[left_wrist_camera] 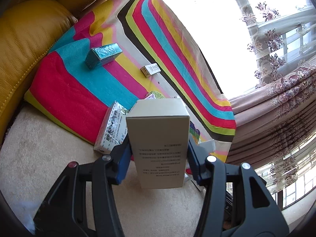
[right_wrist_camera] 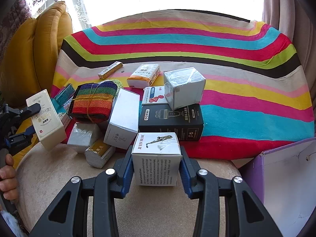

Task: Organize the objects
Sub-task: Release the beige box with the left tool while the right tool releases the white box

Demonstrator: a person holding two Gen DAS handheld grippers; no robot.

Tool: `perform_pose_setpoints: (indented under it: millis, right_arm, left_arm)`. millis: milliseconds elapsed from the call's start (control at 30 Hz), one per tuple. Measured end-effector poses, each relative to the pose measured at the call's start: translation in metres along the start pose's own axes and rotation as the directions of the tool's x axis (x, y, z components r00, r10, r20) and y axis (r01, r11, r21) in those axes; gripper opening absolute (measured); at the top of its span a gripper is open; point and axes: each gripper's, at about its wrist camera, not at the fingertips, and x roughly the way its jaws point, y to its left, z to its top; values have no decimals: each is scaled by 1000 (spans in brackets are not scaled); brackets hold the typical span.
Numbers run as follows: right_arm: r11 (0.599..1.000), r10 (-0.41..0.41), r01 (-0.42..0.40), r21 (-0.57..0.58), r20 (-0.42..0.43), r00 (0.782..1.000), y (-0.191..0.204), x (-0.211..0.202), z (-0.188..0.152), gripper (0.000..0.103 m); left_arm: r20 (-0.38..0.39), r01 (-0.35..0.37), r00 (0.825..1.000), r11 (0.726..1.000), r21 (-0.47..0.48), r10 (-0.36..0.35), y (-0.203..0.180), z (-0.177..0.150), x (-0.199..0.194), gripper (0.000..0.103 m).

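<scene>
While the left tool (left_wrist_camera: 159,154) clamps a beige box (left_wrist_camera: 158,140) at lower centre, the right tool (right_wrist_camera: 156,169) grips a white saxophone-printed box (right_wrist_camera: 156,154).

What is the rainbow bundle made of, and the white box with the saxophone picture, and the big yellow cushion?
The rainbow bundle looks like woven or knitted cloth: ribbed texture, soft folded edges, tied with string. The saxophone box, held in the right gripper, seems to be thin, smooth printed cardboard with crisp folds. The yellow cushion looks like leather or imitation leather: fine grain, slight sheen, stitched seam.
</scene>
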Motion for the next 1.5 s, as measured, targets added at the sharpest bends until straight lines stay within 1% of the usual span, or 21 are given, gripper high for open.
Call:
perform_pose_setpoints:
  millis: [133,200,267,300,400,467,567,667,700,733,767,800,833,867,900,933,967,1067,1233,1367,1500]
  right_arm:
    - [999,-1,-1,44,46,999,-17,-29,-13,43]
    - [997,-26,20,75,73,997,-33,-46,-21,43]
    - [992,-72,62,113,90,993,-50,-60,-25,43]
    - [987,-97,84,135,95,991,-61,-66,-28,43]
    - [966,-183,158,204,111,977,-95,-86,-41,43]
    - [948,-234,201,247,111,966,-118,-96,-52,43]
    - [917,-294,249,313,106,950,-156,-111,-70,43]
    - [879,-357,299,370,98,929,-186,-126,-87,43]
    - [870,-373,316,378,87,924,-194,-128,-90,43]
    - [861,-385,329,387,75,920,-201,-130,-93,44]
    - [853,-395,338,398,69,916,-206,-131,-95,44]
    - [847,-399,340,409,68,914,-211,-133,-98,45]
    - [842,-403,344,416,62,913,-214,-133,-99,53]
    - [839,-406,345,421,61,912,-214,-133,-100,59]
    - [839,-405,342,423,66,912,-214,-133,-100,70]
    - [841,-401,336,424,72,913,-213,-133,-100,77]
    - [844,-397,331,422,76,915,-211,-132,-99,78]
    - [852,-385,324,413,72,920,-204,-126,-97,80]
    - [872,-367,316,374,72,927,-185,-116,-91,83]
    - [897,-328,285,338,78,941,-163,-105,-85,85]
    - [925,-282,252,285,67,957,-138,-89,-78,85]
  left_arm:
    - [-35,89,995,996,-3,-89,-19,-18,-6,55]
    - [-77,128,989,991,25,-126,-41,-29,2,55]
    - [-132,160,980,985,71,-150,-67,-42,18,55]
    - [-164,177,973,980,88,-161,-79,-50,27,55]
    - [-272,234,944,962,143,-189,-120,-79,61,55]
    - [-341,276,917,945,176,-204,-146,-101,82,55]
    - [-414,318,888,919,233,-202,-185,-130,109,55]
    - [-465,341,864,902,265,-191,-215,-153,133,55]
    - [-477,346,860,894,285,-180,-225,-161,140,56]
    - [-486,344,859,885,313,-162,-234,-168,146,58]
    - [-497,344,856,876,339,-144,-240,-174,151,65]
    - [-495,335,860,869,364,-124,-245,-179,154,69]
    - [-481,314,871,864,393,-97,-249,-183,155,76]
    - [-473,301,877,861,410,-81,-250,-185,154,76]
    - [-475,298,877,859,416,-74,-249,-186,154,76]
    - [-474,290,878,860,419,-65,-247,-186,154,76]
    - [-465,275,884,863,424,-53,-243,-184,151,76]
    - [-418,216,908,872,440,-15,-225,-167,143,76]
    - [-300,82,951,877,474,74,-184,-137,114,76]
    - [-220,-10,967,886,464,126,-147,-116,85,76]
    - [-149,-84,975,889,450,167,-116,-97,56,76]
